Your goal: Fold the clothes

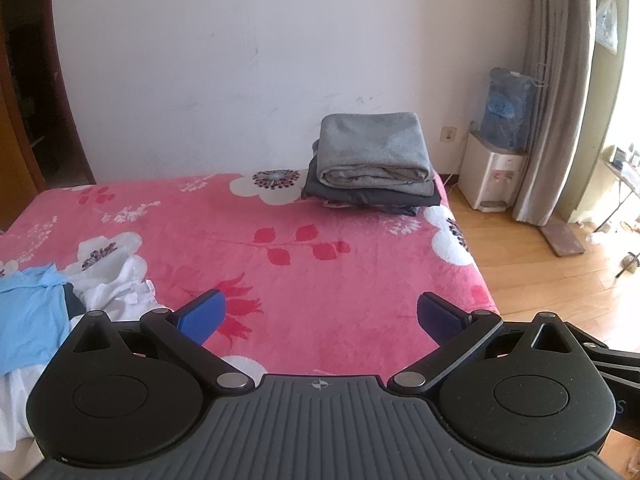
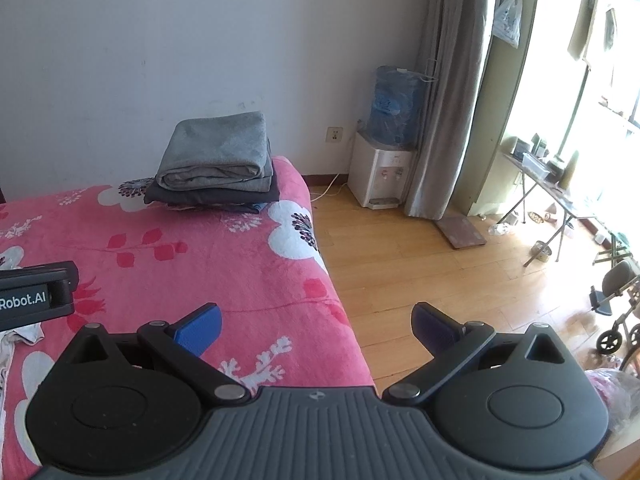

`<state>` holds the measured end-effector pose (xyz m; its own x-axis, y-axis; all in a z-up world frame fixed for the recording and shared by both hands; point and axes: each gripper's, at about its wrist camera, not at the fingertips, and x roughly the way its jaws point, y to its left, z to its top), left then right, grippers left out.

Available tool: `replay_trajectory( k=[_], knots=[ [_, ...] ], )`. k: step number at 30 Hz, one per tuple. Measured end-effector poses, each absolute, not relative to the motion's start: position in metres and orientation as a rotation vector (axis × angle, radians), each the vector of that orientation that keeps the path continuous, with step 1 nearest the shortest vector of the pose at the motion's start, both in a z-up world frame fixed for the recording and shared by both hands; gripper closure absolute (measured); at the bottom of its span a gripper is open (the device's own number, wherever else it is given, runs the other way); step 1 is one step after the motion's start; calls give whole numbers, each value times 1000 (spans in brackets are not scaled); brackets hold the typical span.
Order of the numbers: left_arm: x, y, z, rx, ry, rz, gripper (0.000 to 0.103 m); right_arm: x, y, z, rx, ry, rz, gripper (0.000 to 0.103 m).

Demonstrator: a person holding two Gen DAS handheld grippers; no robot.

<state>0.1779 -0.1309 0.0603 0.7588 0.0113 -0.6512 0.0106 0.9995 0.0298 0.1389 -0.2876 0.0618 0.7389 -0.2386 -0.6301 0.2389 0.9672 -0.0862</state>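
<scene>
Both cams sit low on their claws, looking out along the fingers over the bed (image 1: pixel 280 216) toward the far wall. The left wrist one is centred over the bed; the right wrist one sits further right, over the bed edge and wooden floor (image 2: pixel 400 264). Both catch the folded stack (image 1: pixel 372 164) and the water dispenser (image 1: pixel 492 176).

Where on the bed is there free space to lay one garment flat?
The middle of the pink blanket is bare, between the folded stack at the far right corner and the unfolded clothes at the near left. Those two spots are crowded.
</scene>
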Motion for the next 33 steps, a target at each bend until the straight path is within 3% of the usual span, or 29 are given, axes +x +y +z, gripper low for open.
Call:
replay_trajectory(
  k=[33],
  knots=[
    [183, -122, 55, 6, 736, 0, 0, 142, -278, 61, -31, 709, -245, 0]
  ],
)
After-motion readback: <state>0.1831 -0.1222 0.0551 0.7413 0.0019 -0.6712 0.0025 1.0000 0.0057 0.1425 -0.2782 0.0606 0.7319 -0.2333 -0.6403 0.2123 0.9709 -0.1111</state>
